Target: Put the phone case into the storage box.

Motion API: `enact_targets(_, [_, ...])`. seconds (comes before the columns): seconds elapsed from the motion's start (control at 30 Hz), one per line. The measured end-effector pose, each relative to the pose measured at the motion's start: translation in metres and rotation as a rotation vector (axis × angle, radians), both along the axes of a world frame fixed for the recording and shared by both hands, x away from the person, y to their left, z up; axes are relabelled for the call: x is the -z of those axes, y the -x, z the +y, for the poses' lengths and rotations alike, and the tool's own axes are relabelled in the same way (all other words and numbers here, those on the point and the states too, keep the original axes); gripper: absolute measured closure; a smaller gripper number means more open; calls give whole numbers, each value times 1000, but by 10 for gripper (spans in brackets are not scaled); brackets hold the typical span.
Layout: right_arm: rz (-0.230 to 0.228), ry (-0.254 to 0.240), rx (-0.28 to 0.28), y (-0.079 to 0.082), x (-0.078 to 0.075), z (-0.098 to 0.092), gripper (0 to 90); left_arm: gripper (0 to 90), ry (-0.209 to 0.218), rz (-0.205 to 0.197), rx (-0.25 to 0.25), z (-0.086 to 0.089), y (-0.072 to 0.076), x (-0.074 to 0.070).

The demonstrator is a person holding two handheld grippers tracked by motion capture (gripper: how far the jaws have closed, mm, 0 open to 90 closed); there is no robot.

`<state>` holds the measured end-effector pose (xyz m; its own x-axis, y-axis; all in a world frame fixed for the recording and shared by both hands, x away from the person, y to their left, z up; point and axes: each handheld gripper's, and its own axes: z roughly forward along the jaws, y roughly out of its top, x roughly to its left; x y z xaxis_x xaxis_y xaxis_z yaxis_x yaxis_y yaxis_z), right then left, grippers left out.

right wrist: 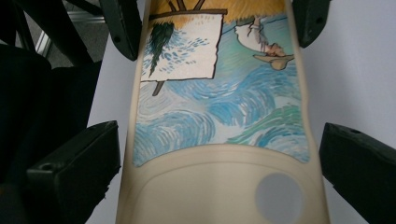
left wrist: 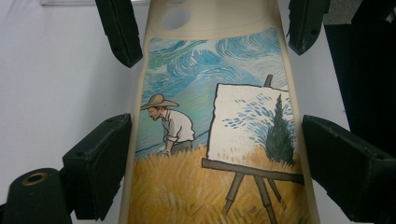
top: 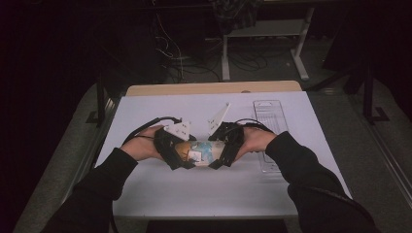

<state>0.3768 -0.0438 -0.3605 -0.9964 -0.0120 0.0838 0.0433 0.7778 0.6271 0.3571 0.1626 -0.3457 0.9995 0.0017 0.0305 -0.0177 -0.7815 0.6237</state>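
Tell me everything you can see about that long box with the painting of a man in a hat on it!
The cream-coloured case is long and narrow with rounded edges, and looks like smooth plastic. Its top shows a painted scene: a man in a straw hat bending in a golden field, an easel with a canvas, and a swirly blue sky. One end is plain cream with a round grey spot. It lies lengthwise between the left gripper and right gripper, over the white table. Black jaws flank both its long sides, close against it.

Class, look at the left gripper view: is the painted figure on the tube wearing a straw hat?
Yes, the figure printed on the tube wears a wide-brimmed straw hat, bent over yellow grass beside an easel.
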Motion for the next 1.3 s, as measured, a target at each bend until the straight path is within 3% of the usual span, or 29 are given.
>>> enact_targets(0.17, [-12,25,-6,3,2,1,0,117,0,-1,-1,-1,0,0])
enact_targets(0.3, [-14,40,-7,5,2,0,71,117,1,-1,1,-2,0,0])
enact_targets(0.8, [-25,42,-16,6,3,-2,96,110,2,27,8,-4,-2,2])
enact_targets(1.0, [-34,34,-5,6,5,-4,99,104,4,3,11,-5,-1,4])
enact_targets(1.3, [-16,27,31,6,8,-10,99,19,33,6,-41,-2,-4,0])
